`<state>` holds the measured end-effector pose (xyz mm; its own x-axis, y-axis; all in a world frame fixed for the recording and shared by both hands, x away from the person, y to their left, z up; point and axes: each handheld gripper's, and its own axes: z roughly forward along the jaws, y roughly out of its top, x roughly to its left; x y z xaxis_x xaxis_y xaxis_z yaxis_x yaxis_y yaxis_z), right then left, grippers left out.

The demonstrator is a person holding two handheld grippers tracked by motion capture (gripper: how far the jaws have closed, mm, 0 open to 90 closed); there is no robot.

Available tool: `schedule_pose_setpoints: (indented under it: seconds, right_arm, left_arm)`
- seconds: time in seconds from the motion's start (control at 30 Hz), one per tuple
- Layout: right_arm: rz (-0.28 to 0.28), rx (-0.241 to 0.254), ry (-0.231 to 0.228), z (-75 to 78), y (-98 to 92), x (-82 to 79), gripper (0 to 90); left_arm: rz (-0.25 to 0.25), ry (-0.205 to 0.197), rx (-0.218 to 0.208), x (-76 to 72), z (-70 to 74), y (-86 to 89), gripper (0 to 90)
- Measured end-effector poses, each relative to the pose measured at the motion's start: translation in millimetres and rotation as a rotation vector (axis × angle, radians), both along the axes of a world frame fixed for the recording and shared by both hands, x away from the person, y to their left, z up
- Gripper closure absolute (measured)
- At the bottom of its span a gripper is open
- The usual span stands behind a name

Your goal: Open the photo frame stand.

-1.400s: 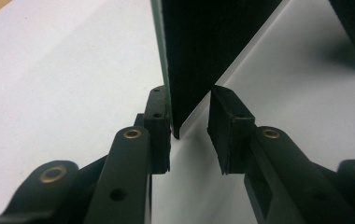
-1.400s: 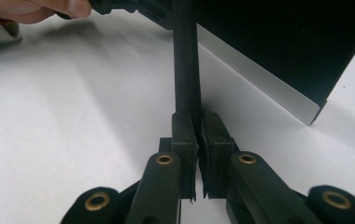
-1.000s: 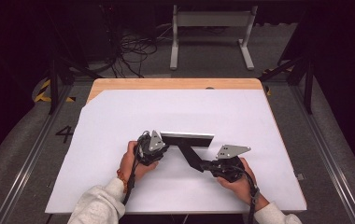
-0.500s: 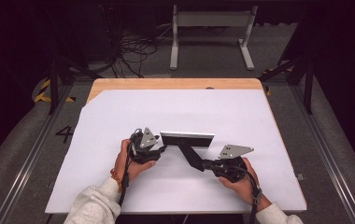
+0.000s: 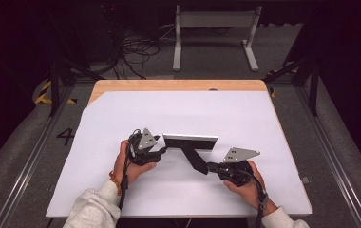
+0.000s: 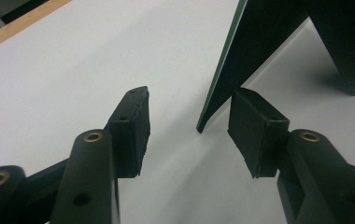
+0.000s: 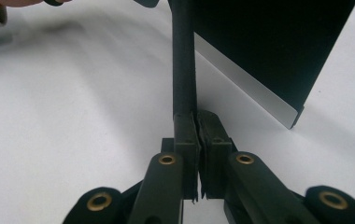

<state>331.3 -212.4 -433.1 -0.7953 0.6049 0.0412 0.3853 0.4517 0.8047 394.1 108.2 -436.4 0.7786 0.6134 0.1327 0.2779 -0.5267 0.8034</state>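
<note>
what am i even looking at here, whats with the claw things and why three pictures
A person sits at a table covered in white, with a hand-held two-jaw gripper in each hand. One picture is taken from above; the other two come from small cameras riding on each gripper, looking along its black jaws. On the table stands a dark picture frame with a fold-out back leg. The right gripper is shut on that leg. The left gripper has just been opening; its jaws stand apart around the frame's edge without pressing on it.
</note>
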Motion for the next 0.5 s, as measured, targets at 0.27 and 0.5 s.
schedule_pose_setpoints:
  seconds: [0.27,0.5]
  right_arm:
    - [-0.002,0.07,0.022,7.4,-10.3,1.3,87.4]
    - [-0.041,-0.016,-0.081,16.3,-16.0,-0.7,87.0]
  left_arm:
    - [-0.022,0.004,-0.024,0.8,2.6,2.7,48.1]
    - [-0.045,0.003,-0.043,2.0,3.8,1.6,45.3]
